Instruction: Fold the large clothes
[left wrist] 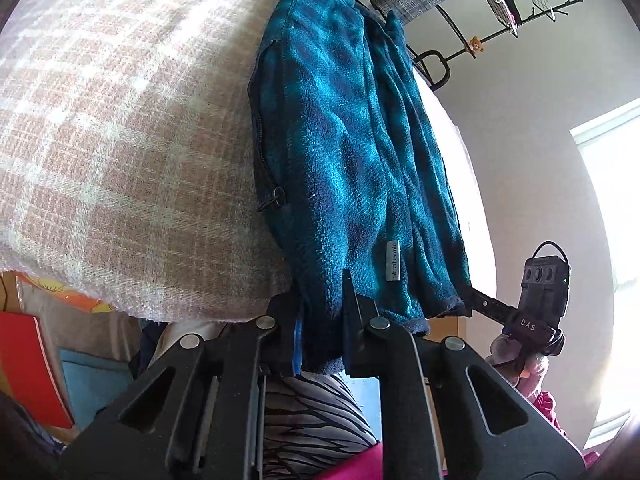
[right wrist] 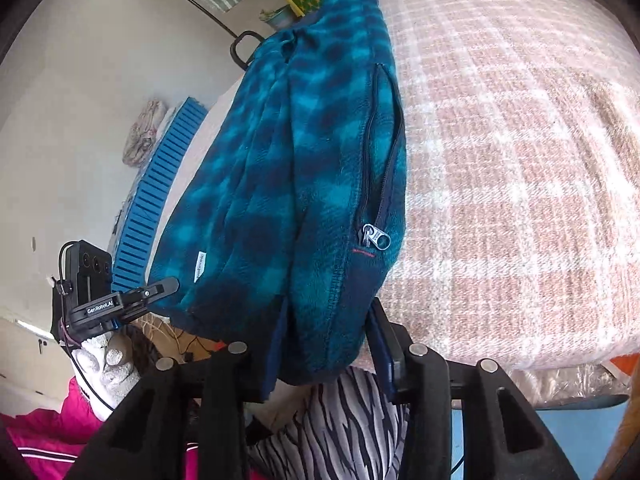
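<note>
The left gripper (left wrist: 320, 320) had its jaws pinched shut on the near hem of the fleece jacket (left wrist: 352, 152), the blue cloth bunched between the two black fingers. Over on the right, the right gripper (right wrist: 326, 344) was clamped the same way on the jacket's other bottom corner, just under the pocket zipper (right wrist: 376, 236). From the left wrist view the right gripper (left wrist: 532, 304) showed at the jacket's far corner, its fingers tucked into the hem.

Outward from both grips, the teal-and-navy plaid jacket (right wrist: 304, 152) lay stretched lengthwise and folded narrow on the bed, resting on a pink-and-white checked blanket (left wrist: 120, 140), with its collar at the far end. A small grey label (left wrist: 393, 261) sat near the hem. A black metal rack (left wrist: 480, 20) stood against the wall beyond the bed.
</note>
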A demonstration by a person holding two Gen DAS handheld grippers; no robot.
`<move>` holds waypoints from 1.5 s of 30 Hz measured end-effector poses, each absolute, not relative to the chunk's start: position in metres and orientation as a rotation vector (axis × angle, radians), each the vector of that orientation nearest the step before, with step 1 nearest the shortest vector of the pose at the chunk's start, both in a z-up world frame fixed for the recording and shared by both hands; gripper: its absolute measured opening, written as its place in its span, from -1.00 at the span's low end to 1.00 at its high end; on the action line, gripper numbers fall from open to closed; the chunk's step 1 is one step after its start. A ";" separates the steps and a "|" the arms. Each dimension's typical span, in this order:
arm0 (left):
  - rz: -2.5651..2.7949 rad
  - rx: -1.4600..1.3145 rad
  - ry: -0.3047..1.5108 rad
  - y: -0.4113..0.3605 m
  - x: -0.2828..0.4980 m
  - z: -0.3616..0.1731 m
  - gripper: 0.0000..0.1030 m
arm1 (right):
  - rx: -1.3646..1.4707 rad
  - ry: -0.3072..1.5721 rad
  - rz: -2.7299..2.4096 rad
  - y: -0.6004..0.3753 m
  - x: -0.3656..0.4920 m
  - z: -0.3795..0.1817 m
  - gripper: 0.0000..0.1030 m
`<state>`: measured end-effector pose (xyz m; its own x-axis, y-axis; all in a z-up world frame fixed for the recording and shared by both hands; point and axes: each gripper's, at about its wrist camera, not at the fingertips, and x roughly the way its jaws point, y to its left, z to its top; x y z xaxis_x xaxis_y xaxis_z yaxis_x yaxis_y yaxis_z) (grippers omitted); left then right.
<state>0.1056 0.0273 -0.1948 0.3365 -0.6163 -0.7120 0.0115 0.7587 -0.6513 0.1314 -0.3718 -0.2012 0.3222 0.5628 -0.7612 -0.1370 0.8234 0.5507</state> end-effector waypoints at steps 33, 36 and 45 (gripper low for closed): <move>-0.502 -0.718 0.994 0.026 0.224 -0.108 -0.79 | 0.717 0.973 0.502 -0.391 0.218 -0.118 -0.67; -0.462 -0.738 1.000 0.027 0.249 -0.118 -0.79 | 0.700 0.980 0.469 -0.387 0.247 -0.118 -0.67; -0.367 -0.724 1.071 0.018 0.309 -0.162 -0.79 | 0.637 1.066 0.370 -0.372 0.321 -0.150 -0.67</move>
